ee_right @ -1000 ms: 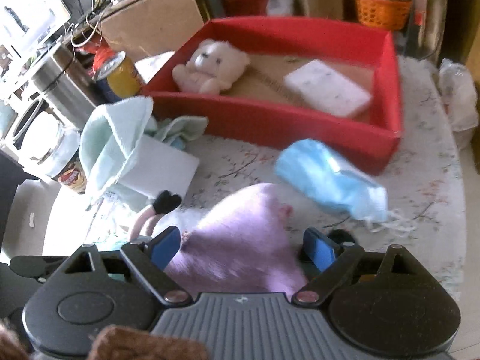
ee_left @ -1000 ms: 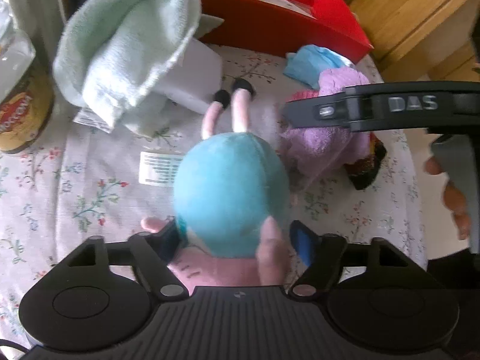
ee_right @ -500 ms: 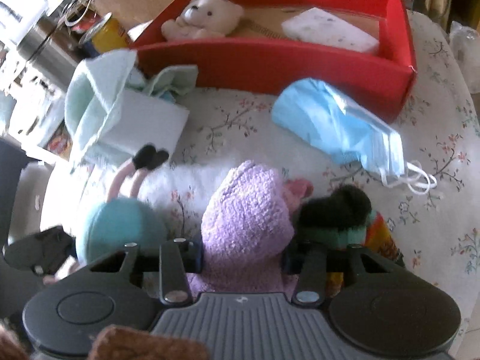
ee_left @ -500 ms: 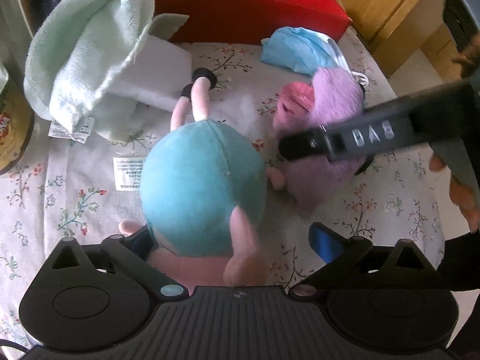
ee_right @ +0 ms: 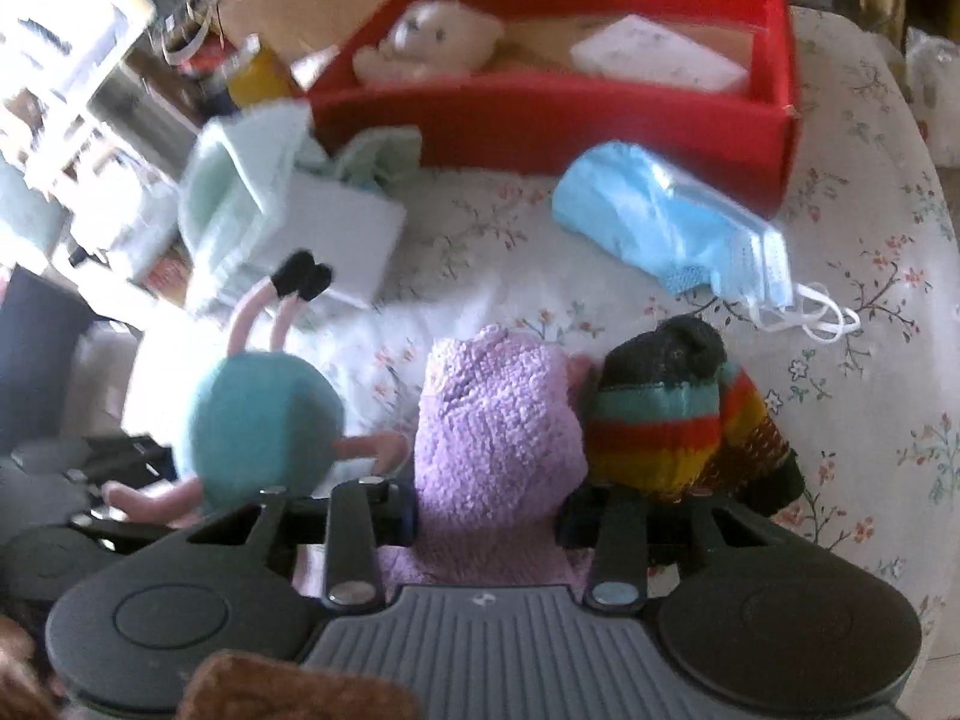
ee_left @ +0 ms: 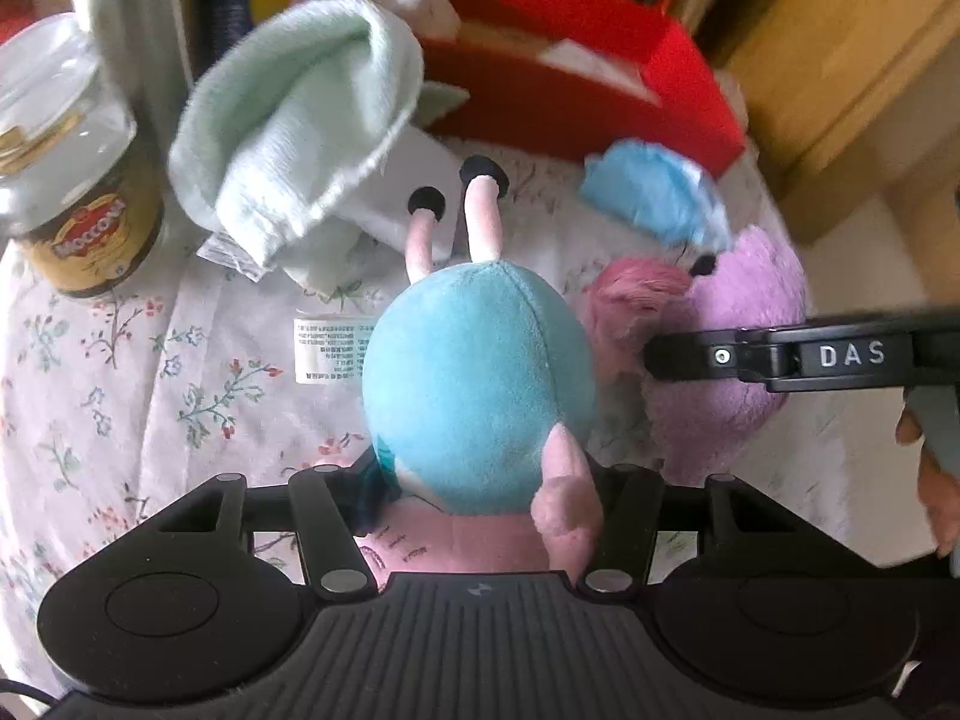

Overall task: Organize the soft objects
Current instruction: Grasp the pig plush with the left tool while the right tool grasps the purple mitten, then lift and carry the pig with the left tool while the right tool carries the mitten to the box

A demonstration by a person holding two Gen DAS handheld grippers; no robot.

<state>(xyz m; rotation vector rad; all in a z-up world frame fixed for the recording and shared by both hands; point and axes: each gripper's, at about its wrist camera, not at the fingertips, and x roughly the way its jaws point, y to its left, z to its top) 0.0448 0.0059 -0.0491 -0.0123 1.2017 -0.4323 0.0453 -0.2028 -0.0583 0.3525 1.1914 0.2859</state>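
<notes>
Between the left gripper's (ee_left: 480,498) fingers sits the round teal-and-pink plush doll (ee_left: 480,384), clamped at its pink base. Only the right wrist view shows the rainbow-striped knitted sock (ee_right: 678,414), just right of the fuzzy lilac sock (ee_right: 498,438) that the right gripper (ee_right: 486,516) pinches, short of the red box (ee_right: 540,114) ahead.

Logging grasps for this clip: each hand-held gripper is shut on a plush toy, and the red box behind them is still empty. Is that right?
Not quite: the red box is not empty. The right wrist view shows a white teddy bear and a white flat packet in it. The rest holds: the left hand-held gripper is shut on the blue plush, the right hand-held gripper on the purple plush.
</notes>
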